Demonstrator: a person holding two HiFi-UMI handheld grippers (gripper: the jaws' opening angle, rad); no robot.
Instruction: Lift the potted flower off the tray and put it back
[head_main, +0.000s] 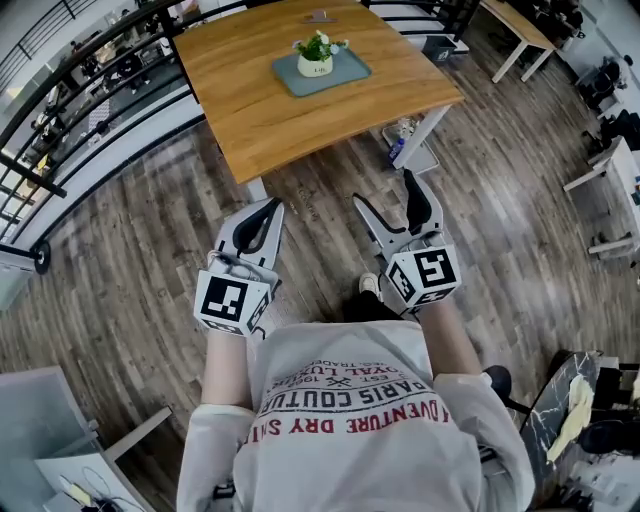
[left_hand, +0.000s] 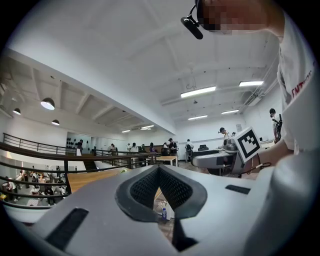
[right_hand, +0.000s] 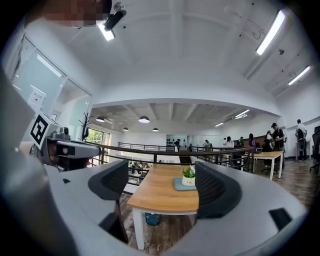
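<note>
Right grey two-jaw gripper (head_main: 384, 190) spread wide and empty, left grey two-jaw gripper (head_main: 272, 206) pinched together on nothing, both well short of the light wooden table (head_main: 250, 110)
Small white pot of green-and-white flowers (head_main: 317, 58) stands on the grey-blue rectangular tray (head_main: 348, 72) mid-table; likely light, smooth and breakable, so clasp the pot's round body from both sides, not the soft stems

A wooden tabletop (head_main: 250, 90) stood on a plank floor (head_main: 130, 270) beside a black railing (head_main: 90, 70). A bluish bottle (right_hand: 153, 219) sat beneath it. People (right_hand: 276, 132) stood by another table (right_hand: 267, 156) well beyond.
</note>
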